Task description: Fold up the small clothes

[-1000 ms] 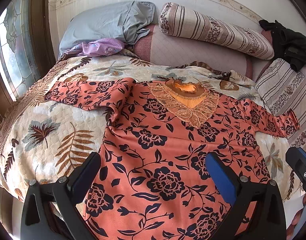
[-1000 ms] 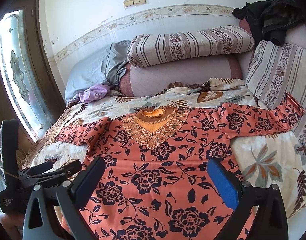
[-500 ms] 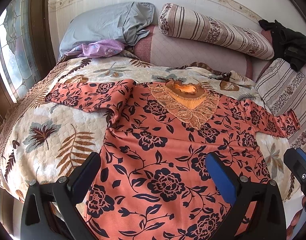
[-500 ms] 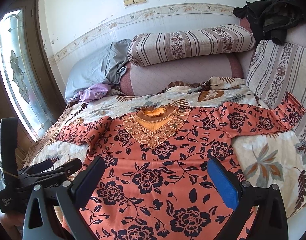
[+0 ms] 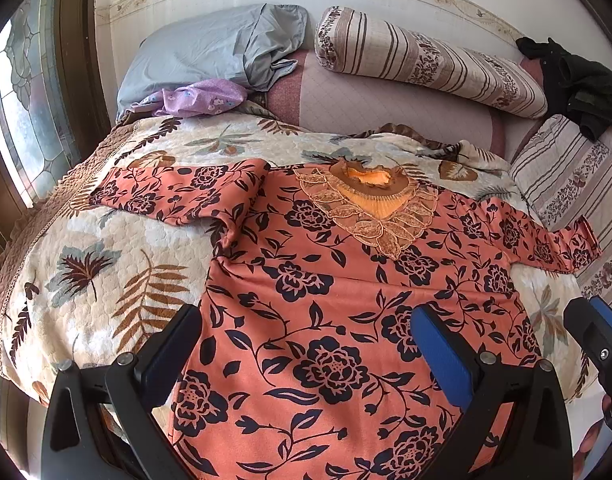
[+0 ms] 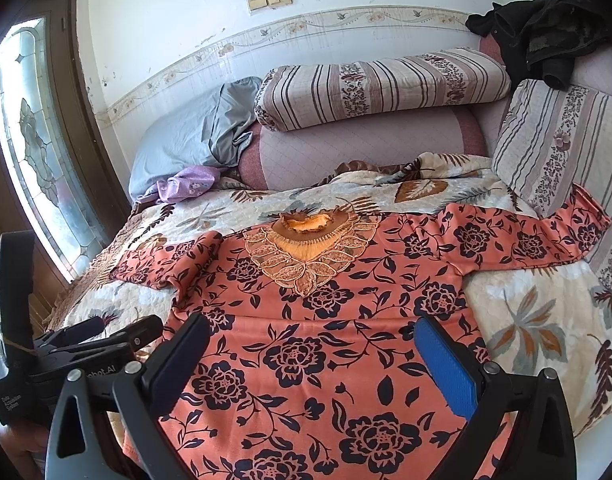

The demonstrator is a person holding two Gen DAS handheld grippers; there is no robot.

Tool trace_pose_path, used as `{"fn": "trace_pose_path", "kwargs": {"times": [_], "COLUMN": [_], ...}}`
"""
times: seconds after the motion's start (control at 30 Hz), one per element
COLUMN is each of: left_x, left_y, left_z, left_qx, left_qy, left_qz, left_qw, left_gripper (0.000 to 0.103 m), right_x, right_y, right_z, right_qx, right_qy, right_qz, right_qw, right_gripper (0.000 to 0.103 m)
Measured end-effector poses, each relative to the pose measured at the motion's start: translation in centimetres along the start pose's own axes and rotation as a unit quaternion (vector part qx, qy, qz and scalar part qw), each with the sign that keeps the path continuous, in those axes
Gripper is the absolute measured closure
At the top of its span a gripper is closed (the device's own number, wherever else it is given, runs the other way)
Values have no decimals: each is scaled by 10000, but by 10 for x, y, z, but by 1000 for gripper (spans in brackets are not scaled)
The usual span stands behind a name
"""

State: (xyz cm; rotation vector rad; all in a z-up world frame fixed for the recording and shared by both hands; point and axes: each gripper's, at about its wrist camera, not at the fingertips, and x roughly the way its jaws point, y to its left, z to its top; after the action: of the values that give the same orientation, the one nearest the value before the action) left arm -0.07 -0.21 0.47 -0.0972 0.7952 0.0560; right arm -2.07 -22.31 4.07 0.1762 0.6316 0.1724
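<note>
Left wrist view: a flowery top lies flat on the bed

Left wrist view shows the top, orange with dark flowers, spread face up on the bed. Its lace collar points away from the cameras, toward the pillows. One sleeve lies bent and a bit bunched on the window side of the top. The other sleeve stretches out straight on the far side and reaches a striped cushion.

The left gripper hangs over the bottom half of the top. Its two fingers are spread wide apart and hold nothing. The right gripper also hangs over the bottom half of the top, fingers wide apart, holding nothing. I cannot tell if any finger touches the cloth.

Behind the top sit a grey pillow, a small purple cloth and a long striped pillow. A black garment lies in the corner past the straight sleeve.
</note>
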Motion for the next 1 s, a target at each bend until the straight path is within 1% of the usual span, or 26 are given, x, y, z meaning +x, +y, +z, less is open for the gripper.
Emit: {"fn": "trace_pose_path", "kwargs": {"times": [0.27, 0.4, 0.47, 0.5, 0.57, 0.6, 0.63, 0.67, 0.7, 0.73, 0.8, 0.83, 0.87, 0.9, 0.93, 0.97, 1.0], "left_x": [-1, 1, 1, 1, 6, 12, 19, 27, 35, 43, 56, 62, 66, 71, 77, 82, 90], "left_y": [0, 2, 3, 3, 7, 11, 14, 18, 22, 27, 41, 49, 57, 65, 70, 76, 79], "left_z": [0, -1, -1, -2, -4, -6, -9, -12, -16, -19, -24, -26, -27, -28, -30, -31, -33], "left_qx": [21, -37, -38, -81, -179, -233, -238, -254, -241, -223, -274, -333, -324, -412, -555, -617, -733], "left_qy": [-63, 83, 77, 79, 204, 323, 523, 626, 746, 841, 1029, 1109, 1176, 1224, 1243, 1310, 1313], "left_qz": [11, -51, -56, -92, -131, -130, -67, -6, 84, 183, 386, 481, 655, 727, 704, 779, 716], "left_qw": [10000, 9999, 9999, 9999, 9995, 9991, 9983, 9977, 9969, 9960, 9936, 9921, 9904, 9890, 9882, 9864, 9860], "left_gripper": [0, 0, 0, 0, 0, 0, 0, 0, 0, 0, 0, 0, 0, 0, 0, 0, 0], "right_x": [0, 0, 1, 0, 6, 12, 18, 24, 31, 36, 46, 49, 50, 51, 51, 51, 50], "right_y": [-1, -2, -2, -2, -4, -8, -15, -24, -38, -53, -89, -110, -133, -157, -182, -207, -230], "right_z": [0, 0, 0, 0, -2, -4, -7, -10, -14, -16, -19, -20, -23, -22, -18, -13, -5], "right_qx": [40, 62, 64, 87, 99, 168, 299, 474, 549, 785, 960, 1295, 1737, 2028, 2220, 2315, 2295], "right_qy": [-54, -74, -90, -191, -8, 225, 407, 551, 610, 690, 679, 828, 1073, 1125, 1150, 1114, 1014], "right_qz": [32, 51, 55, 110, 169, 251, 362, 451, 429, 487, 334, 290, 252, 183, 23, -256, -619], "right_qw": [10000, 9999, 9999, 9997, 9998, 9993, 9981, 9963, 9957, 9933, 9925, 9877, 9786, 9726, 9682, 9661, 9660], "right_gripper": [0, 0, 0, 0, 0, 0, 0, 0, 0, 0, 0, 0, 0, 0, 0, 0, 1]}}
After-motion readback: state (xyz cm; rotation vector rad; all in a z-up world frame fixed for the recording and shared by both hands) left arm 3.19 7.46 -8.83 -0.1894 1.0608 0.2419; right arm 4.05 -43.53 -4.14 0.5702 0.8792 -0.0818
